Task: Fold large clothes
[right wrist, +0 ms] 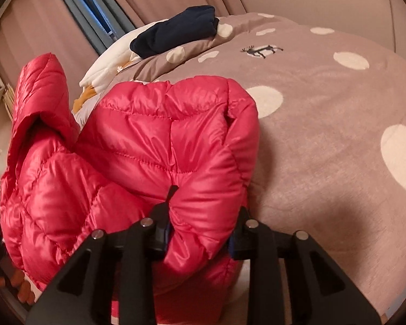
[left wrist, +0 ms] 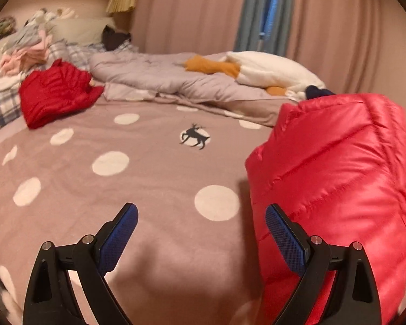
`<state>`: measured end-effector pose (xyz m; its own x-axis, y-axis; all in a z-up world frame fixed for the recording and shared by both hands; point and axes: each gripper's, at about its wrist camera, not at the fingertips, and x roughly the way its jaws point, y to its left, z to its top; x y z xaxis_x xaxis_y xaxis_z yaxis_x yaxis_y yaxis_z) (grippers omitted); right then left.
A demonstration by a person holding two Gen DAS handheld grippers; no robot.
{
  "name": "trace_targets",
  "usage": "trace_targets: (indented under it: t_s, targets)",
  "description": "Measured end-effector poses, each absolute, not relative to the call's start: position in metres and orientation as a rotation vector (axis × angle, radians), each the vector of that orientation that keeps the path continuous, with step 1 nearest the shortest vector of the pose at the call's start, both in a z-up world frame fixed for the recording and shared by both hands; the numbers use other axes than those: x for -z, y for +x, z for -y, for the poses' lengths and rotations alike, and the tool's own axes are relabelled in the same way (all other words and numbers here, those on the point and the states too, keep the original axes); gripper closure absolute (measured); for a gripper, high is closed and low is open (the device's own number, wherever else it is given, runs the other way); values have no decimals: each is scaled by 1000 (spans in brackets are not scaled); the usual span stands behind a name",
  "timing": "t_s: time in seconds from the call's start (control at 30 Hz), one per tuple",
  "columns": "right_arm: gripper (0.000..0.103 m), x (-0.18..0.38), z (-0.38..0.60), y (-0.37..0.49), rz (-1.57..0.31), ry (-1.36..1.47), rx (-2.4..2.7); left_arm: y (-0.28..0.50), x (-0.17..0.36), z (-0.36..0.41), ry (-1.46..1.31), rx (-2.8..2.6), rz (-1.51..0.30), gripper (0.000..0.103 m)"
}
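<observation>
A shiny pink-red puffer jacket (right wrist: 138, 162) hangs bunched in the right wrist view, held above the polka-dot blanket (right wrist: 324, 135). My right gripper (right wrist: 200, 224) is shut on a thick fold of the jacket; its fingertips are buried in the fabric. In the left wrist view the same jacket (left wrist: 338, 176) hangs at the right. My left gripper (left wrist: 201, 230) is open and empty over the blanket (left wrist: 121, 189), with its right finger (left wrist: 284, 241) just beside the jacket's edge.
A darker red garment (left wrist: 54, 92) lies crumpled at the blanket's far left. A grey duvet (left wrist: 162, 75), a white and orange plush (left wrist: 270, 70) and a clothes pile (left wrist: 27, 51) lie behind. A navy garment (right wrist: 176, 29) sits at the far edge. Curtains (left wrist: 189, 8) hang behind.
</observation>
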<state>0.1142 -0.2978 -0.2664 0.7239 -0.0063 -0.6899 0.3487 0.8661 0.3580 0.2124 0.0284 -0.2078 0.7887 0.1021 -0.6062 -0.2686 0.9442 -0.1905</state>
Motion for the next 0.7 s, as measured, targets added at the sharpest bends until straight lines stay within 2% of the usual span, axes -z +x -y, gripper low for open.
trace_targets:
  t_s: [0.1,0.37,0.53,0.7]
  targets:
    - [76,268,297,113,-734,477,199,228,217,-39,-325,-258,-632,8]
    - [71,270,301,122,-744,413,124,286,256,-60,-519,-152,-776,8]
    - [70,273,306,130,-754,404,101,279,243,-33,-479,-65,-687,12]
    - [69,277,310,136,-751,437,104,280,228,-6,-452,22,-676,14]
